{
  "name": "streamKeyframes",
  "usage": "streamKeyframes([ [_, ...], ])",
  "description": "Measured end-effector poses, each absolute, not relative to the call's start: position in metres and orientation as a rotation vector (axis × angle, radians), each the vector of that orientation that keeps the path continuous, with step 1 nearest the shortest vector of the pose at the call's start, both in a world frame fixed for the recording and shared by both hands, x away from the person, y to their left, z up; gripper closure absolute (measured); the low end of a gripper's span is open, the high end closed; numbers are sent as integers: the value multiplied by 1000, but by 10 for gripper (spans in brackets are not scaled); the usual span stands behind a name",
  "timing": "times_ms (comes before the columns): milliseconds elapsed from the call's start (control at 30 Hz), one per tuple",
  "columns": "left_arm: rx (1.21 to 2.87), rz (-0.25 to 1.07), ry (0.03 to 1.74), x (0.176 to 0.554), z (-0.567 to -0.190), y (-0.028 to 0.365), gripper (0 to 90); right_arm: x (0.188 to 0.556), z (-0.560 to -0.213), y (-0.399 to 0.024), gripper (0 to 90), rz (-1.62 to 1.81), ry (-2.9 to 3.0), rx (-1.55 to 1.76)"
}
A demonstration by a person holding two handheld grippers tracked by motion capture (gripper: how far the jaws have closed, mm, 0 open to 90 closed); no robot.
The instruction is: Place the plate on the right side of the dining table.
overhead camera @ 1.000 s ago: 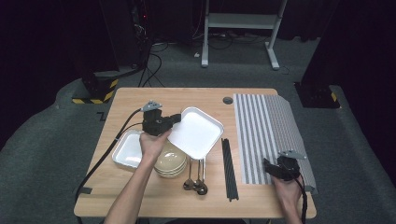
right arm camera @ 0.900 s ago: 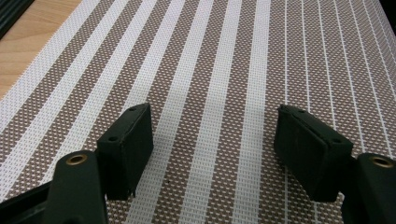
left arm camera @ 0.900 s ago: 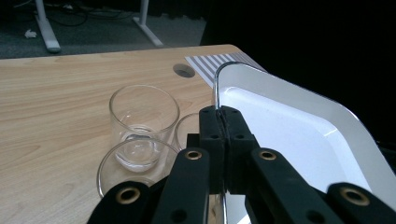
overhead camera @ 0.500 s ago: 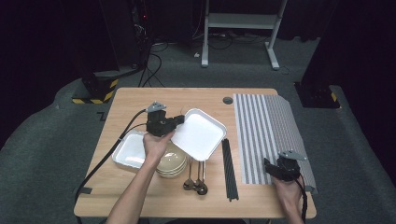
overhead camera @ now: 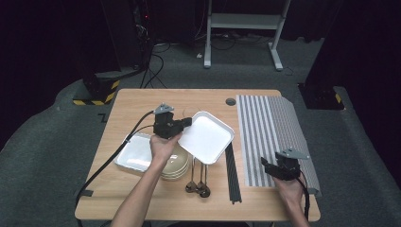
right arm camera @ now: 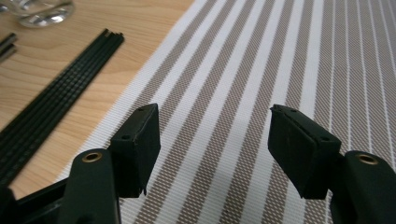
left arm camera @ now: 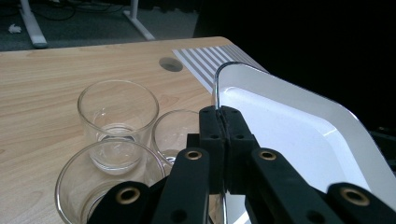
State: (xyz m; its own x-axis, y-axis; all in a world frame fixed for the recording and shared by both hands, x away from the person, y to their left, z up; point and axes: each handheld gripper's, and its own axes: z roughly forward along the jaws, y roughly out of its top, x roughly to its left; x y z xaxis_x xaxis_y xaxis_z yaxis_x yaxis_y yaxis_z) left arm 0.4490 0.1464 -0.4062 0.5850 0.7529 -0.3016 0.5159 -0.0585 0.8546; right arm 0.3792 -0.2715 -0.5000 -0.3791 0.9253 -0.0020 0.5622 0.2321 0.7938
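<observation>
Right hand-held gripper (overhead camera: 270, 166) near, jaws spread and just narrowing, nothing between them, over the striped mat (overhead camera: 269, 132). Farther off, left hand-held gripper (overhead camera: 185, 124) clamped on the white tray's (overhead camera: 208, 137) near-left rim; tray tilted, extending right toward the mat, glasses (left arm camera: 116, 109) just beside on the tabletop (overhead camera: 142, 101).

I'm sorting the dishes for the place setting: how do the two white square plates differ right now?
The right white plate is tilted, its rim pinched by the left hand-held gripper; the left white plate lies flat on the table, ungripped. The right plate looks larger. Both are white, square, round-cornered and empty.
</observation>
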Motion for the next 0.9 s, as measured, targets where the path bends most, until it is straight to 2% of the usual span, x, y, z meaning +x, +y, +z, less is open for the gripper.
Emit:
streamKeyframes([
  [500, 1755, 270, 1031, 450, -406, 134, 887, 389, -465, -257, 433, 1121, 2080, 1243],
  [900, 1762, 255, 1032, 451, -410, 129, 887, 400, -452, -246, 437, 1191, 2164, 1182],
])
